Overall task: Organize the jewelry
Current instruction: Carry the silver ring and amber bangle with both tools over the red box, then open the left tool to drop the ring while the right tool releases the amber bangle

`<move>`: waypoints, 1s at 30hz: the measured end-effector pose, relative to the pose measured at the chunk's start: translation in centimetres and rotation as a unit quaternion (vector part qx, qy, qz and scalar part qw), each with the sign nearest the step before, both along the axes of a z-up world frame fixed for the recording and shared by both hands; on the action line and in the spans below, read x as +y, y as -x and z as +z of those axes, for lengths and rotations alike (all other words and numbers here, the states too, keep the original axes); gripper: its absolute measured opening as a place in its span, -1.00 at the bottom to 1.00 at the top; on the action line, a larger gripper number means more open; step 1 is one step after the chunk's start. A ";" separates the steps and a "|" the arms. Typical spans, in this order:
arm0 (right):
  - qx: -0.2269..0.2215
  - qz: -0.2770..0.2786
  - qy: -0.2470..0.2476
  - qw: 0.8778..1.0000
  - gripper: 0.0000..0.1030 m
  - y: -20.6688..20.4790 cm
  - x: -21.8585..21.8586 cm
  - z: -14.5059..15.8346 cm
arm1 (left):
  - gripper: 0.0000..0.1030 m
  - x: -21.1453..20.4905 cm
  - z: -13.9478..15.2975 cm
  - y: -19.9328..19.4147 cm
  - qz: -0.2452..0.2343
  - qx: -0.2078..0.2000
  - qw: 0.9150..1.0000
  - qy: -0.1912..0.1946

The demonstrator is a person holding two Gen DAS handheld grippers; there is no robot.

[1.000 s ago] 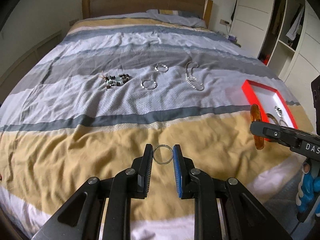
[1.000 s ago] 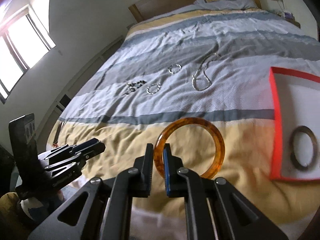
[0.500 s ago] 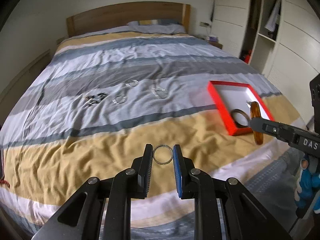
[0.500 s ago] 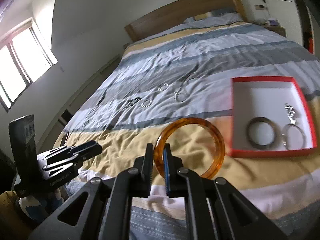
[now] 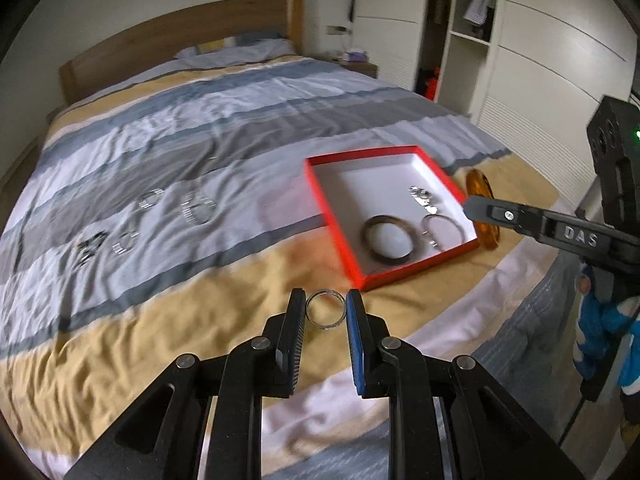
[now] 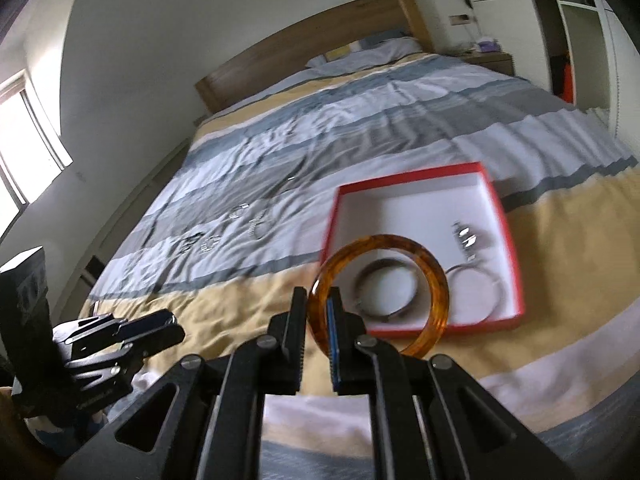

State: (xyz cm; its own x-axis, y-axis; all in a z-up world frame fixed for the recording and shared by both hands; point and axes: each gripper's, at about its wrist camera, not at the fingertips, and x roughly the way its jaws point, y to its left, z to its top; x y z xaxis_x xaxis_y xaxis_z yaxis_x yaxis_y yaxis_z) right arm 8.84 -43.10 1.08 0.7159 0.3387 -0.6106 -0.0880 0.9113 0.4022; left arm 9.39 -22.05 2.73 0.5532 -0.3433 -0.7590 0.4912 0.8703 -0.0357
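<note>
Left hand-held gripper (image 5: 326,314) clamps a thin silver ring (image 5: 325,314); right hand-held gripper (image 6: 317,320) is clamped on a glossy amber bangle (image 6: 434,276), both above a rumpled striped bed (image 5: 168,168) nr. a square red-walled box (image 5: 340,216) (white inside, w/ metal bangles).

Pretty clearly a bedroom in someone's home: a big bed (image 5: 240,160) with a striped duvet fills the view, wooden headboard (image 5: 180,44) and pillow (image 5: 240,50) up at 12 o'clock, white wardrobe (image 5: 520,60) with hanging clothes at 2 o'clock, window (image 6: 24,144) at 9 o'clock.
</note>
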 end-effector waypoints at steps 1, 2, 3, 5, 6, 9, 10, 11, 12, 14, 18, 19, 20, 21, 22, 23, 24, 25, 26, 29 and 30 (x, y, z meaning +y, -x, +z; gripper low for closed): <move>0.002 -0.004 0.002 1.000 -0.83 -0.6 -0.7 -0.1 | -0.61 -1.2 -0.2 -0.7 -0.008 0.002 1.000 -0.001; 0.004 -0.009 0.005 1.000 -0.83 -1.4 -1.5 -0.3 | -0.61 -1.9 -0.4 -1.2 -0.013 0.003 1.000 -0.001; 0.006 -0.012 0.007 1.000 -0.83 -2.1 -2.0 -0.5 | -0.61 -2.7 -0.6 -1.8 -0.019 0.005 1.000 -0.002; 0.011 -0.019 0.010 1.000 -0.83 -3.9 -3.2 -1.0 | -0.61 -4.6 -1.1 -3.4 -0.028 0.010 1.000 0.000; 0.013 -0.022 0.012 1.000 -0.83 -5.0 -3.7 -1.3 | -0.61 -5.6 -1.5 -4.3 -0.030 0.013 0.999 0.001; 0.020 -0.026 0.018 0.999 -0.83 -7.6 -4.4 -2.1 | -0.61 -7.8 -2.6 -6.8 -0.034 0.016 0.999 0.000; 0.022 -0.027 0.020 0.999 -0.83 -8.6 -4.7 -2.4 | -0.61 -8.4 -2.9 -7.6 -0.033 0.017 0.999 -0.001; 0.024 -0.028 0.021 0.999 -0.83 -9.7 -5.0 -2.8 | -0.61 -8.8 -3.2 -8.3 -0.033 0.019 0.999 -0.001; 0.028 -0.029 0.023 0.999 -0.83 -10.8 -5.2 -3.2 | -0.61 -9.2 -3.6 -9.1 -0.031 0.019 0.999 -0.003; 0.035 -0.030 0.025 0.999 -0.83 -12.4 -5.4 -3.9 | -0.61 -10.1 -4.5 -10.9 -0.027 0.021 0.999 -0.009; 0.050 -0.032 0.026 0.998 -0.83 -15.2 -5.6 -5.4 | -0.61 -11.2 -6.2 -13.6 -0.017 0.031 0.999 -0.011; 0.053 -0.031 0.025 0.998 -0.83 -15.8 -5.6 -5.8 | -0.61 -11.5 -6.6 -14.1 -0.018 0.031 0.999 -0.014; 0.058 -0.030 0.025 0.998 -0.83 -16.4 -5.6 -6.2 | -0.61 -11.8 -6.9 -14.5 -0.018 0.031 0.999 -0.017; 0.062 -0.028 0.024 0.997 -0.83 -16.8 -5.5 -6.6 | -0.61 -12.0 -7.2 -14.9 -0.018 0.031 0.999 -0.018; 0.067 -0.026 0.024 0.997 -0.83 -17.3 -5.4 -7.0 | -0.61 -12.1 -7.5 -15.2 -0.018 0.032 0.999 -0.019; 0.072 -0.023 0.023 0.997 -0.83 -17.7 -5.3 -7.4 | -0.61 -12.3 -7.8 -15.5 -0.018 0.034 0.999 -0.020; 0.077 -0.021 0.020 0.997 -0.83 -18.0 -5.2 -7.8 | -0.61 -12.4 -8.1 -15.8 -0.018 0.035 0.999 -0.020; 0.080 -0.019 0.019 0.996 -0.82 -18.2 -5.1 -8.0 | -0.61 -12.5 -8.3 -16.0 -0.018 0.036 0.999 -0.021; 0.082 -0.016 0.019 0.996 -0.82 -18.5 -5.0 -8.3 | -0.61 -12.6 -8.7 -16.3 -0.016 0.038 0.999 -0.023; 0.086 -0.010 0.021 0.996 -0.81 -18.9 -4.6 -8.8 | -0.61 -12.5 -9.8 -17.0 -0.007 0.049 0.999 -0.023; 0.087 -0.009 0.020 0.996 -0.81 -18.9 -4.6 -8.8 | -0.61 -12.5 -10.0 -17.1 -0.006 0.048 0.999 -0.023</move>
State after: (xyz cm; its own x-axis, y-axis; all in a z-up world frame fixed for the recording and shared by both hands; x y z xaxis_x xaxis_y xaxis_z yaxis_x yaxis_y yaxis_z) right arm 27.77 -47.74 -7.72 0.6041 0.3006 -0.7380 -0.0045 0.9274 0.3741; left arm 26.50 -34.51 -7.24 0.4727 -0.3140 -0.8234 0.4981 0.8660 -0.0443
